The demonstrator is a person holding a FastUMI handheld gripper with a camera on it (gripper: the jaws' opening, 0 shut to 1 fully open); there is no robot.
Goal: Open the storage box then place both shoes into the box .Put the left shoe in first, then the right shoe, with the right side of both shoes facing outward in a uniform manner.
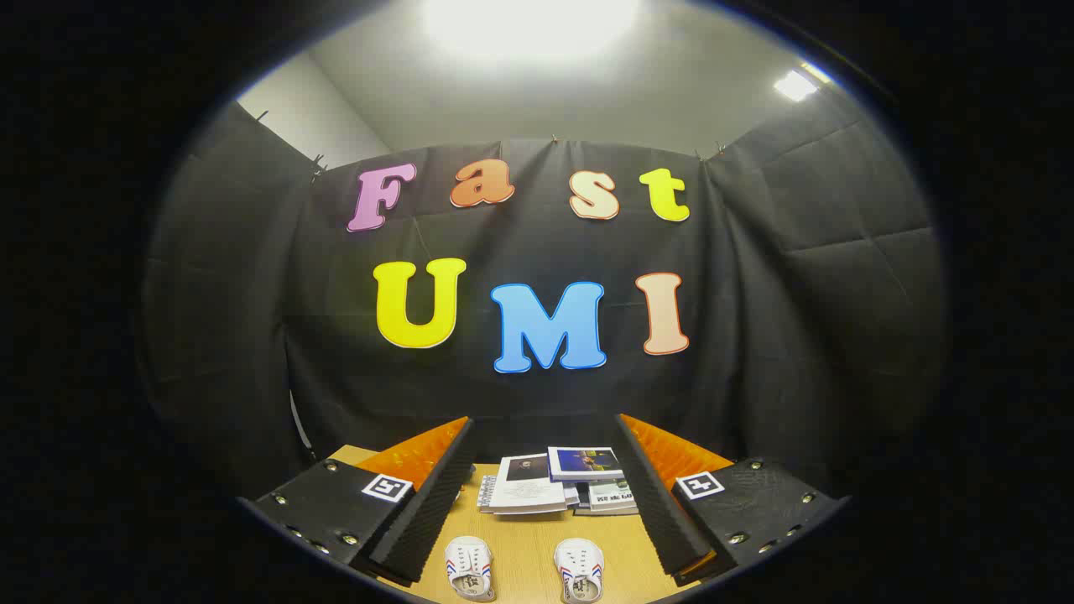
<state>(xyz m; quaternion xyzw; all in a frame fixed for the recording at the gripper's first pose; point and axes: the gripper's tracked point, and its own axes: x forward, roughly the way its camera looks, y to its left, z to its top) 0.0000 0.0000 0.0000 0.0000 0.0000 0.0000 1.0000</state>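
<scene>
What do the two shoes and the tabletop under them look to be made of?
Left shoe and right shoe: probably white canvas or synthetic, matte, laced, with striped sides. Table: pale wood-look top, smooth, perhaps laminate. The open gripper holds nothing.

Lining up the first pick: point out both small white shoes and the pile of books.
Nearer-left white shoe [469, 568], gripper view, laced top.
Nearer-right white shoe [579, 570], gripper view, laced top.
Pile of books [529, 485], gripper view, white cover.
</scene>
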